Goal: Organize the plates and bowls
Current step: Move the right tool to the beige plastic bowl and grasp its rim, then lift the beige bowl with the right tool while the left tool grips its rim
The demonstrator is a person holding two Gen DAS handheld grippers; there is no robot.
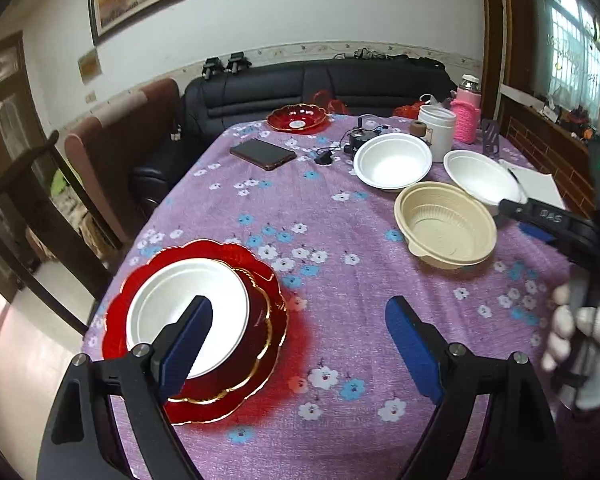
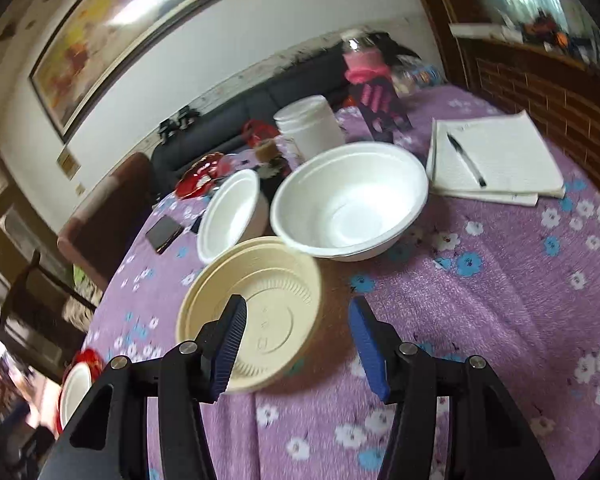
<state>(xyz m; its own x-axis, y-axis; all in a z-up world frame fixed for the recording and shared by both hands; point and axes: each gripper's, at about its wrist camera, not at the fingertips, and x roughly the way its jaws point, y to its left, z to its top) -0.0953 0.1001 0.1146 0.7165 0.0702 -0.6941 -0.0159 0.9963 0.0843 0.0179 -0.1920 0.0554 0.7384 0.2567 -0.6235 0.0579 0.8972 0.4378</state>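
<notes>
Your worktop (image 1: 340,240) carries a purple flowered cloth. At 9 o'clock in the left wrist view a white bowl (image 1: 186,312) sits on stacked red plates (image 1: 260,344). Your left gripper (image 1: 300,340) has its jaws wide open and holds nothing; one pad stands in front of that bowl. At 2 o'clock stand two white bowls (image 1: 392,162) and a beige bowl (image 1: 446,226). Your right gripper (image 2: 298,350) has its jaws half open and empty, the left pad over the beige bowl's rim; whether it touches, I cannot tell.
</notes>
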